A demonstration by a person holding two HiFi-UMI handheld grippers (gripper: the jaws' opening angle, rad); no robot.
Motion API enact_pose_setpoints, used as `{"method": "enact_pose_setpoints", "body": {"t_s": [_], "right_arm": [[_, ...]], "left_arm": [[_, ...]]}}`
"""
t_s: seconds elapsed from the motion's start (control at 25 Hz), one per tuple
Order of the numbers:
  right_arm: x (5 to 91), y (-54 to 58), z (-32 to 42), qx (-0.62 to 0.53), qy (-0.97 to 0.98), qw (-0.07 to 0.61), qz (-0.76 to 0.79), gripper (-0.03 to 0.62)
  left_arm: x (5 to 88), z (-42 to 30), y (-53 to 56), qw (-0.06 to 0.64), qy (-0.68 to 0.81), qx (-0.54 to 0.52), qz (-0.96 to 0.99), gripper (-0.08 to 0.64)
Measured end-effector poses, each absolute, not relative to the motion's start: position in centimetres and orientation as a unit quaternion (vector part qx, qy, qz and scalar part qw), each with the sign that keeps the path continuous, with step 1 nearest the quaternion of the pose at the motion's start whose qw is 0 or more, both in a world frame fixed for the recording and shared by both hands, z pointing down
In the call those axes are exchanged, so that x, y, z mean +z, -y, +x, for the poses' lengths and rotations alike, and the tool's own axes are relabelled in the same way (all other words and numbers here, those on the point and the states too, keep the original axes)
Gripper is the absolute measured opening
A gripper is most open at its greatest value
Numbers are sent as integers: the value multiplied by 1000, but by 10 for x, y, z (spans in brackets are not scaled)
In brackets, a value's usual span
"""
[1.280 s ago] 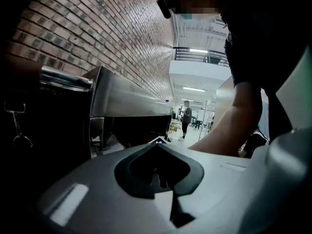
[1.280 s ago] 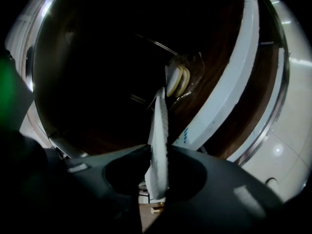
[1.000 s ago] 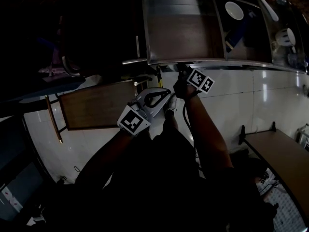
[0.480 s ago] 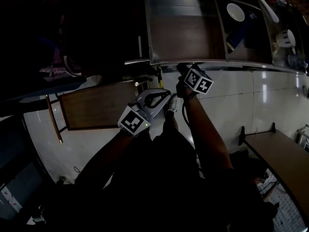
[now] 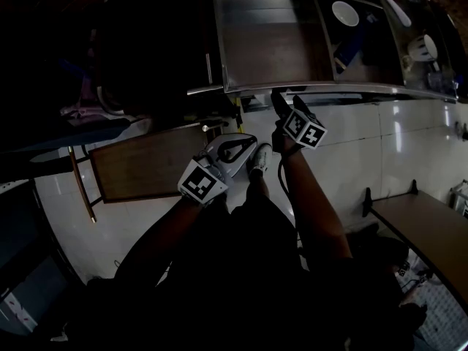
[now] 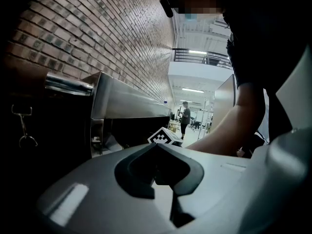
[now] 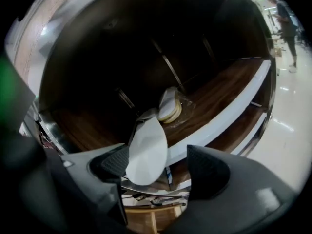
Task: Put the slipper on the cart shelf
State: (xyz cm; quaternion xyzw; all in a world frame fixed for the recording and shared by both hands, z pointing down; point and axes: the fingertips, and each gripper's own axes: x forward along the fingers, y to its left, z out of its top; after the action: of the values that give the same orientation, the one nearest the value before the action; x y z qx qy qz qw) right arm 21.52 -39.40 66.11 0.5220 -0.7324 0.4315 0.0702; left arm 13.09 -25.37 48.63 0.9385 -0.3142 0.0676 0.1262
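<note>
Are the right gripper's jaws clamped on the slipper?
No, the right gripper has just been opening; its jaws stand apart, the slipper between them.

The slipper point(image 7: 146, 152) is white and oval, with a smooth flat side facing out. It is tilted, its far end on the shelf point(image 7: 214, 101) and its near end jutting past the pale front rim. It sits between the right tongs point(image 7: 161, 165), whose jaws have just been opening, against one pad and clear of the other. The shelf is a dark wood board. A second slipper point(image 7: 169, 105), white with a cream edge, lies on its side further in.
</note>
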Motion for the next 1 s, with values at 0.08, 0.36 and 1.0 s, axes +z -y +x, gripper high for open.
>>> {"method": "enact_pose_setpoints", "body": {"t_s": [0.08,0.36,1.0], "right_arm": [[652,386,222,430,732,63,524,359],[594,331,215,418,764,18,491,359],[456,142,81,297,889,4,349,330]], "left_arm": [[481,131,251,124,312,63,940,3],[459,121,224,107,297,54,947,3],[408,22,103,59,292,31,954,3]]}}
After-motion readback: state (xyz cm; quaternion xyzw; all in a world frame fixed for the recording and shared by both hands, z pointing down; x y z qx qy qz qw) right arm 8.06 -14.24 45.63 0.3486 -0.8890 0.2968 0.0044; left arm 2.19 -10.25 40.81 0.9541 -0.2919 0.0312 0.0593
